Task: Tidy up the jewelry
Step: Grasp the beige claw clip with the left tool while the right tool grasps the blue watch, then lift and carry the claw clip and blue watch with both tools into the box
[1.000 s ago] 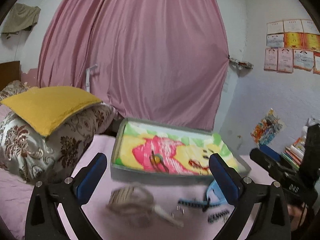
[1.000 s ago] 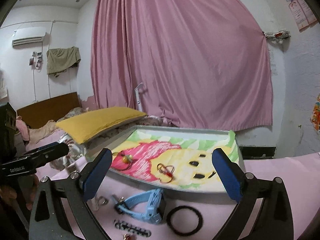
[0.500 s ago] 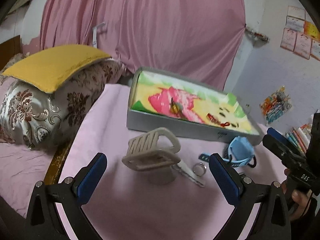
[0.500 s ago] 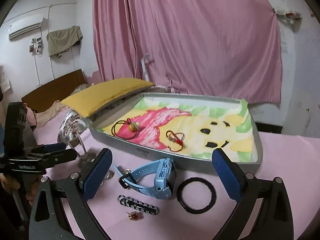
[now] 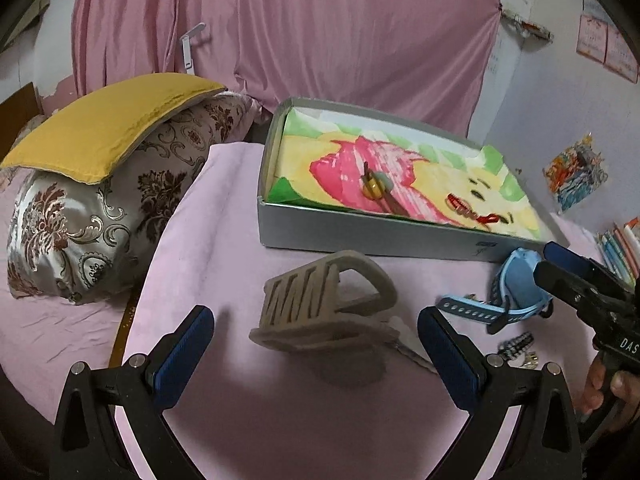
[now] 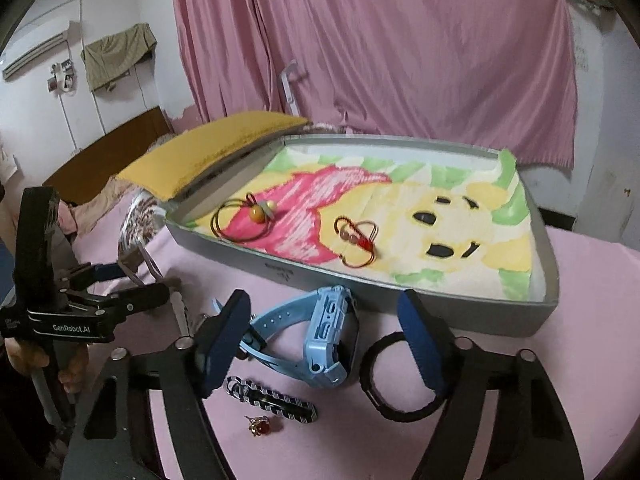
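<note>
A grey box point(image 6: 472, 316) lined with a cartoon picture holds a hair tie with an amber bead point(image 6: 256, 213) and a red wire bracelet point(image 6: 356, 240). My right gripper point(image 6: 324, 334) is open, low over a light blue watch point(image 6: 324, 336) on the pink cloth; a black ring point(image 6: 394, 376), a striped hair clip point(image 6: 272, 398) and a small red-stone piece point(image 6: 260, 426) lie beside it. My left gripper point(image 5: 316, 346) is open, just in front of a beige claw clip point(image 5: 324, 308). The box point(image 5: 360, 236) and watch point(image 5: 516, 292) show in the left wrist view too.
A patterned cushion point(image 5: 88, 220) with a yellow pillow point(image 5: 104, 128) on it lies left of the table edge. A pink curtain point(image 6: 380, 48) hangs behind. Books point(image 5: 620, 244) stand at the right. A white strip point(image 5: 408, 350) lies behind the claw clip.
Both grippers have come down and forward towards the table. The left one has closed in on the claw clip, the right one on the blue watch. Both stay open.
</note>
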